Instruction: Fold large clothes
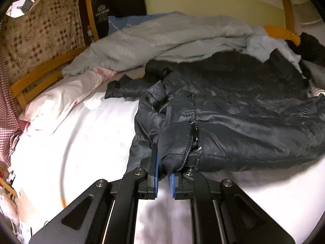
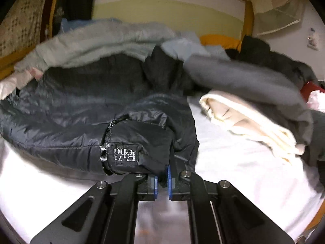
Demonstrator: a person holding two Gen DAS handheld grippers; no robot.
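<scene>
A dark padded jacket [image 1: 233,109] lies crumpled on the white bed sheet [image 1: 71,142], zipper edge toward me. My left gripper [image 1: 163,162] is shut on the jacket's near hem beside the zipper, fabric bunched between the blue pads. In the right wrist view the same jacket [image 2: 81,105] spreads to the left. My right gripper [image 2: 162,172] is shut on its near hem, just right of a sewn label [image 2: 125,154]. The pinched corners sit slightly raised off the sheet.
A grey-blue duvet [image 1: 162,38] is heaped behind the jacket. A pale pink pillow [image 1: 61,101] lies left by the wooden bed rail [image 1: 40,71]. Grey and cream clothes [image 2: 254,105] are piled on the right. White sheet [image 2: 233,162] shows in front.
</scene>
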